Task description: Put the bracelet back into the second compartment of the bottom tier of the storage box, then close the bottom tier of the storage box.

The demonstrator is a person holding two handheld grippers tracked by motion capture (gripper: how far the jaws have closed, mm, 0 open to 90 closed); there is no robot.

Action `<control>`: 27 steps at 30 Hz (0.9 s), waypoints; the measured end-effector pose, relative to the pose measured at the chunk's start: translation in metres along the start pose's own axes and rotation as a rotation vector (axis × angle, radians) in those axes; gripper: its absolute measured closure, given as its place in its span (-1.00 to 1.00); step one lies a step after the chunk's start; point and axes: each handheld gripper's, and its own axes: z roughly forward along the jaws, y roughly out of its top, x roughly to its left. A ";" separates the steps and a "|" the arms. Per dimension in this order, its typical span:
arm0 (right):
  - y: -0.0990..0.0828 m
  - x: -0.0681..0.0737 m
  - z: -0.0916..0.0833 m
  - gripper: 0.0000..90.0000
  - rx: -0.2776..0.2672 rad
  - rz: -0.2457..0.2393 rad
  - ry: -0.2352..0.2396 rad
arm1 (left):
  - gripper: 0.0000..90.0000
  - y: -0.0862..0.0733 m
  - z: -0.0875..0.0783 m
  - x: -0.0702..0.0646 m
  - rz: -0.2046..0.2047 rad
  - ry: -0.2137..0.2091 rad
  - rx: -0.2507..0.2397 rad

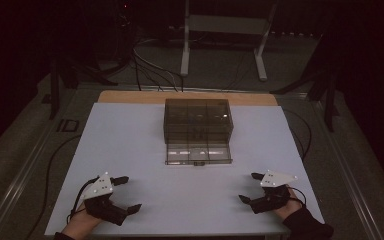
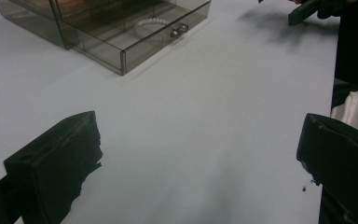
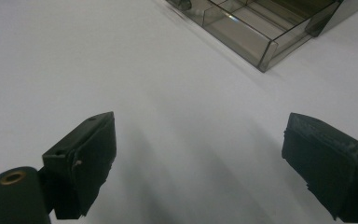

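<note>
Smoky clear-plastic drawer box [image 1: 198, 120] sits mid-bench, bottom drawer [image 1: 198, 154] pulled out, well apart from both released hand-held grippers, left [image 1: 125, 193] and right [image 1: 248, 188]; I'd approach its small metal knob [image 2: 179, 30] squarely and slowly.

A drawer box [image 1: 198, 120] stands on the table [image 1: 130, 140] toward twelve o'clock, just behind centre; its bottom drawer [image 1: 198, 154] juts out toward six, lying on the tabletop; a ring-shaped thing [image 2: 150, 24] lies in that drawer behind its knob [image 2: 179, 30]; the left gripper [image 1: 128, 193] sits at seven o'clock and the right gripper [image 1: 250, 187] at five, well apart, both before the drawer.
</note>
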 end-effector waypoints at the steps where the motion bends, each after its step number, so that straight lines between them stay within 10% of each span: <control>1: 0.000 0.000 0.000 -0.77 0.000 0.001 0.000 | -1.00 0.000 0.000 0.000 -0.001 0.001 0.000; 27: 0.002 0.000 0.000 -0.77 -0.001 0.013 -0.011 | -1.00 0.000 0.000 -0.001 -0.001 0.007 0.002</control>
